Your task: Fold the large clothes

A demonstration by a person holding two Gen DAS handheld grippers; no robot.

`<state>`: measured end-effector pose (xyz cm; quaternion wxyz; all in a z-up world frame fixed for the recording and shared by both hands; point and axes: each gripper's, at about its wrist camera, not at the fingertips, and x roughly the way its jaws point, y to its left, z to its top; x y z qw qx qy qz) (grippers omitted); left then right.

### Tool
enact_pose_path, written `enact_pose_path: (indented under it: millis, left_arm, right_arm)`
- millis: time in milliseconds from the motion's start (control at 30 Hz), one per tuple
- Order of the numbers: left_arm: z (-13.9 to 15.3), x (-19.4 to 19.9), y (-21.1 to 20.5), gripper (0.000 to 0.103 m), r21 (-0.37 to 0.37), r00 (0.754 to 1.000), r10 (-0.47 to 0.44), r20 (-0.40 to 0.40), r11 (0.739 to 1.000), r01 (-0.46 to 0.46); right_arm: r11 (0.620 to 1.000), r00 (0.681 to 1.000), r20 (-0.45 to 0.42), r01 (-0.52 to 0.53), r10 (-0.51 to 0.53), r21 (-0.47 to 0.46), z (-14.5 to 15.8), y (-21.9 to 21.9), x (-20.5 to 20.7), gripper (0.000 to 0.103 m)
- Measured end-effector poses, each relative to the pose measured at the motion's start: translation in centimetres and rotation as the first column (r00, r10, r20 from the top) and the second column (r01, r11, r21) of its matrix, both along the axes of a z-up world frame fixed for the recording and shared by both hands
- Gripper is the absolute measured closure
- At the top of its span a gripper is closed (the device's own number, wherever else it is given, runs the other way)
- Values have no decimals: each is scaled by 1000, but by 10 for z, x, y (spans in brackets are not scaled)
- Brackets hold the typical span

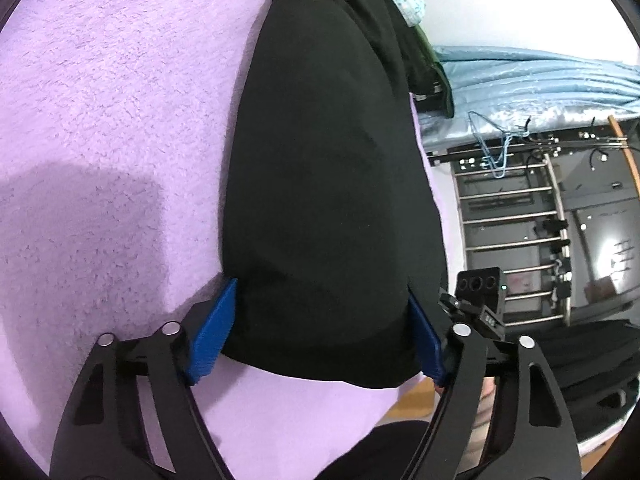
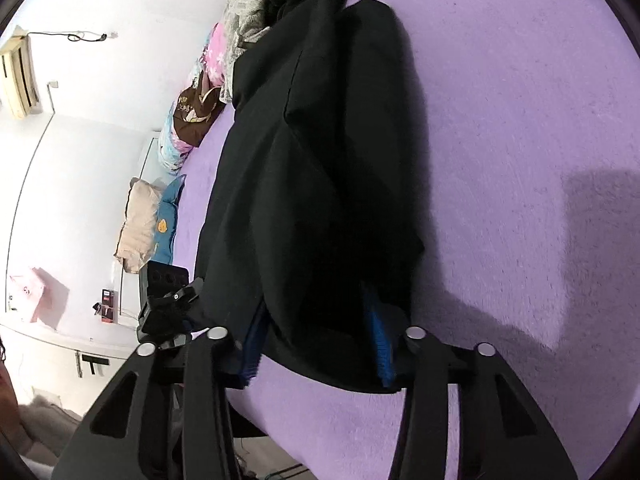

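A large black garment (image 1: 332, 184) lies folded lengthwise on the purple fleece blanket (image 1: 104, 92). My left gripper (image 1: 320, 328) is open, its blue pads (image 1: 214, 332) standing on either side of the garment's near end. In the right wrist view the same black garment (image 2: 320, 208) runs away from me over the purple blanket (image 2: 520, 160). My right gripper (image 2: 316, 340) stands wide around the garment's near end, cloth draped over both blue pads (image 2: 380, 340); I cannot tell if it pinches any cloth.
A pile of other clothes (image 2: 256, 12) lies at the garment's far end. Pillows and soft toys (image 2: 188, 120) line the bed's edge by the white wall. A blue quilt (image 1: 520, 80), a hanger and a metal rack (image 1: 516, 216) stand beside the bed.
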<state>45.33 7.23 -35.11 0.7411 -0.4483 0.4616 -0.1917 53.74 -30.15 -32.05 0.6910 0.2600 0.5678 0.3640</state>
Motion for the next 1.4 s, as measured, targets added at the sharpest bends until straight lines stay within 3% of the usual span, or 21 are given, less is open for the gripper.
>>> enact_pose_path:
  millis: [100, 300, 333, 367, 567, 600, 733, 900, 1033, 1133, 1300, 1400]
  left_arm:
    - [1, -3, 0, 33, 19, 1000, 10, -8, 1000, -10]
    - [3, -8, 2, 39, 52, 999, 31, -32, 998, -29]
    - [3, -9, 2, 39, 51, 999, 36, -35, 998, -34]
    - [3, -10, 3, 39, 52, 999, 36, -33, 998, -34]
    - [2, -7, 4, 38, 48, 999, 29, -43, 999, -26]
    - [2, -7, 4, 38, 48, 999, 27, -44, 999, -24]
    - [3, -6, 4, 38, 51, 999, 25, -45, 998, -23]
    - [4, -4, 3, 38, 58, 999, 23, -48, 998, -20]
    - [7, 0, -5, 37, 71, 999, 20, -49, 997, -17]
    - [7, 2, -9, 37, 84, 999, 18, -48, 996, -14]
    - [7, 6, -13, 37, 92, 999, 16, -48, 996, -12]
    - [7, 7, -14, 37, 95, 999, 19, -49, 995, -14]
  right_arm:
    - [1000, 1000, 1, -21, 21, -15, 7, -3, 0, 68]
    - [981, 996, 51, -61, 71, -184, 49, -4, 10, 51]
    - [965, 995, 69, -53, 73, -256, 61, -3, 16, 40]
    - [951, 992, 87, -57, 87, -305, 72, 1, 23, 37]
    - [887, 953, 180, -144, 243, -438, 138, 69, 86, 30]
    - [865, 938, 198, -161, 283, -475, 149, 93, 100, 26]
    - [794, 875, 227, -242, 427, -558, 170, 181, 136, 25]
    - [713, 816, 247, -260, 523, -651, 176, 284, 170, 24]
    - [627, 804, 220, -226, 552, -746, 161, 358, 200, 18]
    - [517, 794, 186, -181, 579, -837, 137, 397, 216, 18]
    - [394, 804, 143, -121, 578, -911, 100, 433, 233, 18]
    - [277, 804, 57, -136, 592, -951, 70, 448, 238, 18]
